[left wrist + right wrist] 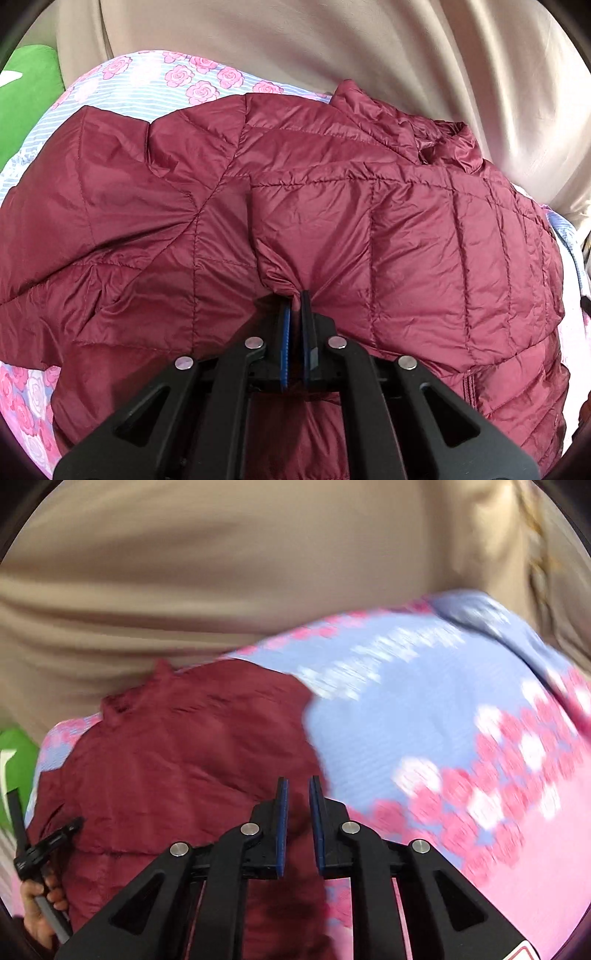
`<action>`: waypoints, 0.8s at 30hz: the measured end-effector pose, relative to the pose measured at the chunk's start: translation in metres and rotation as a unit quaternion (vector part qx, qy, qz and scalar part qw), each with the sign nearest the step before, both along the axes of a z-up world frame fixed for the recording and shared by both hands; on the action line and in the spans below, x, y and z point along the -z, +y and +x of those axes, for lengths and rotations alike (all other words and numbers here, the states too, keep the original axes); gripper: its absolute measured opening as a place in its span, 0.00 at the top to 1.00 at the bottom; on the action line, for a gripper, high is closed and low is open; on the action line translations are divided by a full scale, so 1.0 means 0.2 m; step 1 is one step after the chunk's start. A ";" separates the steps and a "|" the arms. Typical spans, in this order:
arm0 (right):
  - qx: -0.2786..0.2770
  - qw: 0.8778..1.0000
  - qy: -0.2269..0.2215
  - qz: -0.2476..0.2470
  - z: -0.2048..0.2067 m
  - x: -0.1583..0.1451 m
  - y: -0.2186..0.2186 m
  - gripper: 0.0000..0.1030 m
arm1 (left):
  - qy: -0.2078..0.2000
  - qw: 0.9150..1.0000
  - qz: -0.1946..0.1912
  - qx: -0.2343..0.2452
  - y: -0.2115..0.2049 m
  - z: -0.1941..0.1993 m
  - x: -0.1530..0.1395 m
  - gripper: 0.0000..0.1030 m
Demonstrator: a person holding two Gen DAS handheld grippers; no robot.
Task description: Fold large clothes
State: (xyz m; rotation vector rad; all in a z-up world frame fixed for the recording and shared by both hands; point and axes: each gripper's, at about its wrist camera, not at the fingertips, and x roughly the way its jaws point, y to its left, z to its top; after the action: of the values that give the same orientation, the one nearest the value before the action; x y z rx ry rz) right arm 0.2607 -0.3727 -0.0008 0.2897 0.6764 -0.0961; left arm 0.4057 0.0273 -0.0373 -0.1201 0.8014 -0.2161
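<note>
A dark red quilted puffer jacket [332,221] lies spread on a floral bed sheet [177,77], its collar [450,144] at the far right. My left gripper [295,295] is shut on a bunched pinch of the jacket's fabric near its lower middle. In the blurred right wrist view the jacket [177,757] fills the left half. My right gripper [297,786] hovers over the jacket's right edge with a narrow gap between its blue pads [282,812]; I see nothing pinched there.
Beige draped cloth [295,44] rises behind the bed. A green object [26,92] sits at the far left. The pink and blue sheet [424,720] lies bare to the right of the jacket. A person's hand [44,897] grips a grey handle at lower left.
</note>
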 end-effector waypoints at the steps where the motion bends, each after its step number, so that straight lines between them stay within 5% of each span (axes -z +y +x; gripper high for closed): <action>1: -0.016 1.000 -0.008 -0.007 0.05 -0.03 0.05 0.87 | 0.000 1.000 -0.002 0.000 0.00 0.00 0.00 0.96; 6: -0.075 0.997 -0.019 -0.024 0.25 -0.04 0.20 0.87 | 0.004 1.000 -0.019 0.001 0.03 0.00 0.01 0.95; 9: -0.041 0.999 0.008 -0.032 0.41 0.06 0.15 0.90 | 0.007 1.000 -0.024 0.001 0.04 0.01 0.01 0.95; 10: -0.020 0.999 0.021 -0.036 0.46 0.10 0.11 1.00 | 0.008 1.000 -0.027 0.002 0.04 0.01 0.01 0.95; 15: 0.038 0.997 0.027 0.062 0.41 0.16 -0.19 0.99 | 0.011 0.999 -0.042 0.006 0.06 0.02 0.02 0.93; 16: 0.047 0.998 0.022 0.045 0.36 0.14 -0.20 0.84 | 0.012 0.999 -0.046 0.006 0.06 0.02 0.02 0.93; 17: 0.054 0.998 0.016 0.013 0.29 0.10 -0.21 0.79 | 0.013 0.999 -0.051 0.006 0.07 0.02 0.02 0.93; 21: 0.010 0.999 0.020 -0.025 0.03 0.11 -0.24 0.65 | 0.014 0.998 -0.061 0.006 0.08 0.03 0.02 0.93; 24: -0.037 0.994 0.046 -0.090 -0.10 0.18 -0.18 0.64 | 0.014 0.998 -0.057 0.006 0.08 0.03 0.03 0.93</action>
State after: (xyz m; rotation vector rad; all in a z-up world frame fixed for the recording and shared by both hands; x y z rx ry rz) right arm 0.2411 -0.4078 -0.0365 0.0861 0.7643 -0.0992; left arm 0.4114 0.0427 -0.0424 -0.2268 0.8170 -0.2719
